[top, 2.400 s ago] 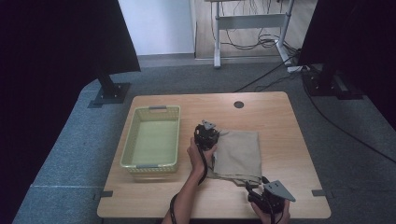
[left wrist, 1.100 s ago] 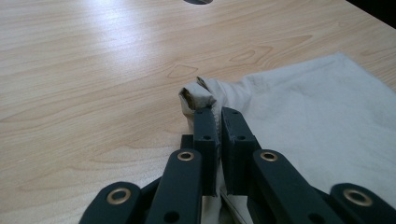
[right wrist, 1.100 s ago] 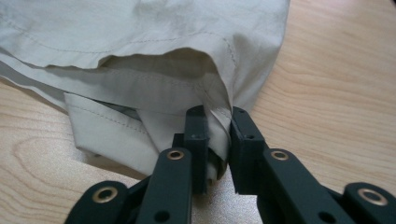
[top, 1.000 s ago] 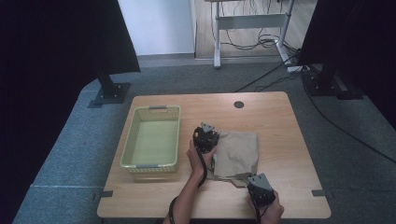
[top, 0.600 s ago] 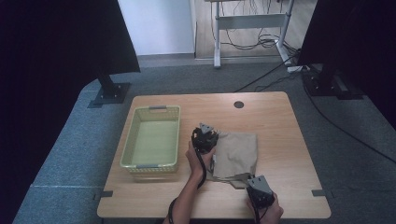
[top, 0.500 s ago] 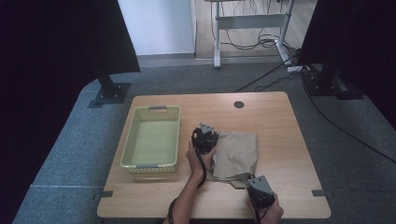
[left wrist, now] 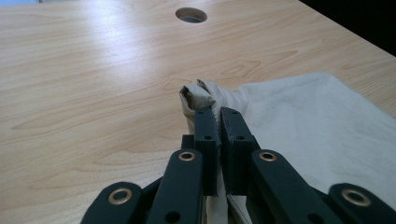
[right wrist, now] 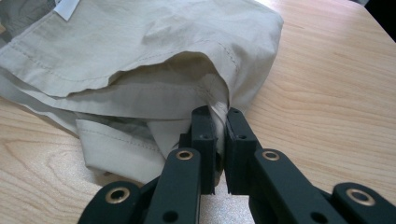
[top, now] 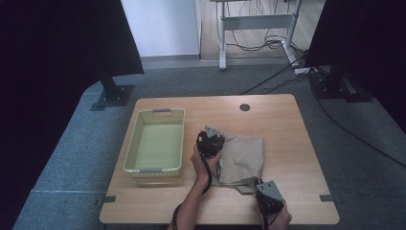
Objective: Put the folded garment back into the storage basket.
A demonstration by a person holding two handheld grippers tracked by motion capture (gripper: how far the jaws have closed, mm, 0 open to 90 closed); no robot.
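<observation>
A folded beige cloth [top: 242, 158] lies on the wooden table [top: 282, 124], right of the middle. My left gripper [top: 210, 142] sits at the cloth's far left corner and is shut on it; in the left gripper view the pinched corner of the cloth [left wrist: 198, 95] bunches up beyond the left gripper [left wrist: 218, 116]. My right gripper [top: 265, 194] is at the cloth's near edge, shut on a hem. In the right gripper view a fold of cloth [right wrist: 154, 79] runs between the closed jaws of the right gripper [right wrist: 217, 116].
A pale green plastic basket [top: 157, 143] stands on the left part of the table, with nothing in it. A round cable hole [top: 245, 107] lies near the far edge. Dark stands and cables sit on the grey floor beyond the table.
The right gripper has moved left and inward from the table's near right to the cloth's near edge and closed on it. The cloth's near edge is rumpled there. The left gripper has hardly moved.
</observation>
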